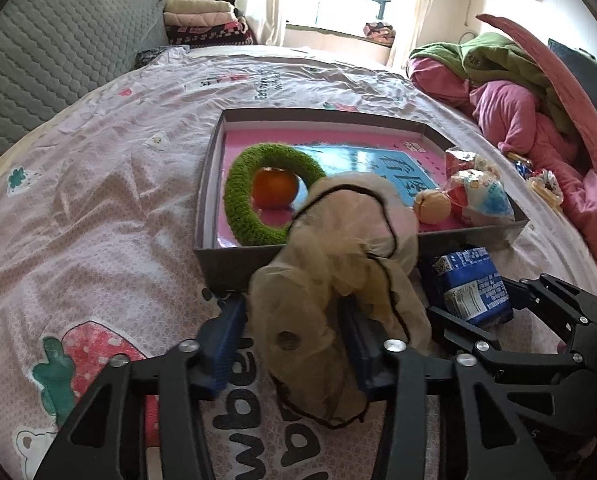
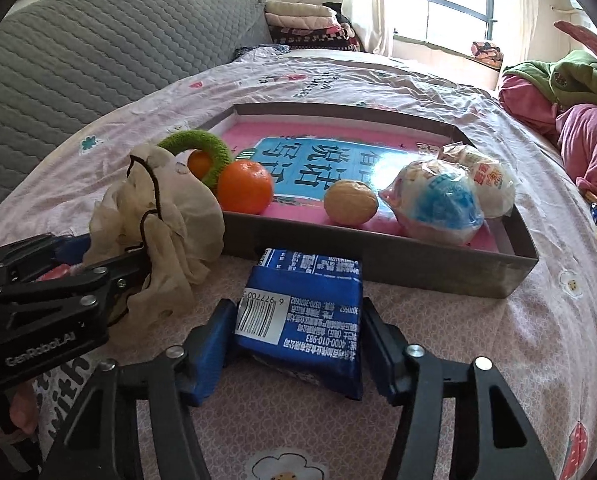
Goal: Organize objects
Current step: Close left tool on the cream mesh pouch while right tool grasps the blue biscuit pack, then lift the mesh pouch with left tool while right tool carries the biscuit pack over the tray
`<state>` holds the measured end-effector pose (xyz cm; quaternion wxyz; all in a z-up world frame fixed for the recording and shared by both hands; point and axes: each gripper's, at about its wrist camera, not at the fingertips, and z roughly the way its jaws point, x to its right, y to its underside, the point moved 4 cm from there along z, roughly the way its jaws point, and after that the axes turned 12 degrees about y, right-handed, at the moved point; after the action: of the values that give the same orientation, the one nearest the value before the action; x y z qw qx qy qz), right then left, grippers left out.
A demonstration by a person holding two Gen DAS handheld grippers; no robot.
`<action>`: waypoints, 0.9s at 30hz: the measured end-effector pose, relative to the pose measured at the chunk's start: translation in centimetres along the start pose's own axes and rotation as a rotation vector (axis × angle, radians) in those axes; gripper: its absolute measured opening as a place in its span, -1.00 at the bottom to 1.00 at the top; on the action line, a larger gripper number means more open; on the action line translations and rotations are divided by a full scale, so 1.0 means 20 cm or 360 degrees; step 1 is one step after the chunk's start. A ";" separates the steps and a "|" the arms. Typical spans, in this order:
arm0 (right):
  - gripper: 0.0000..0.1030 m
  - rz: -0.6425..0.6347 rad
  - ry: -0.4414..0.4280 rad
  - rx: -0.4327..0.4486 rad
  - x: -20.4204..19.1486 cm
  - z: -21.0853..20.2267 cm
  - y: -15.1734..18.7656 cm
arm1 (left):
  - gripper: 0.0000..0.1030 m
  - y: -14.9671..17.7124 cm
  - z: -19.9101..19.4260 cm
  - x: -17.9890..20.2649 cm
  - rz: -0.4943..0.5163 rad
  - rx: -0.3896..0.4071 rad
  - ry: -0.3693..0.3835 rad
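A beige gauzy cloth with a black cord (image 1: 338,264) lies bunched on the bed sheet, against the near wall of a shallow grey box (image 1: 218,264). My left gripper (image 1: 294,320) is shut on it, its blue pads pressing both sides. To the right lies a blue snack packet (image 2: 302,316) with a barcode, just in front of the box wall (image 2: 418,268). My right gripper (image 2: 298,320) is shut on the packet, a pad on each edge. The box holds a green fuzzy ring (image 1: 238,208), an orange (image 2: 244,186), a tan round fruit (image 2: 350,202) and wrapped buns (image 2: 438,208).
A pink printed sheet (image 1: 98,200) covers the bed. A grey quilted headboard (image 1: 58,52) stands at the left. Pink and green bedding (image 1: 518,92) is piled at the right, with small wrappers (image 1: 546,184) beside it. Folded blankets (image 2: 306,20) sit at the back near the window.
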<state>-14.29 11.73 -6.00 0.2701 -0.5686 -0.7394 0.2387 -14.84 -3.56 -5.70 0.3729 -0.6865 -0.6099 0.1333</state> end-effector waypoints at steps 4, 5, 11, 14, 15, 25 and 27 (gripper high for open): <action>0.07 0.0025 -0.0025 -0.0004 0.02 0.00 0.01 | -0.51 0.01 0.00 0.03 0.0044 -0.0008 0.0016; 0.07 0.0020 -0.0032 -0.0004 0.02 -0.01 0.01 | -0.63 0.01 0.00 0.04 0.0054 -0.0010 0.0024; 0.06 -0.0010 -0.0047 0.0015 0.01 -0.03 0.02 | -0.78 0.01 -0.05 0.11 0.0169 0.0045 -0.0004; 0.06 -0.0011 -0.0062 0.0028 0.01 -0.04 0.02 | -0.78 0.01 -0.06 0.12 0.0168 0.0056 -0.0006; 0.06 -0.0012 -0.0066 0.0036 0.01 -0.05 0.02 | -0.78 0.01 -0.07 0.11 0.0151 0.0068 0.0006; 0.06 -0.0029 -0.0049 0.0225 0.03 -0.19 -0.04 | -0.78 -0.07 -0.25 0.12 0.0148 0.0282 0.0082; 0.06 -0.0024 -0.0038 0.0272 0.04 -0.22 -0.05 | -0.78 -0.08 -0.26 0.12 0.0151 0.0300 0.0085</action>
<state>-12.27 12.55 -1.95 0.3106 -0.5349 -0.7239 0.3056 -12.09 -3.17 -0.34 0.4451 -0.6798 -0.5513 0.1893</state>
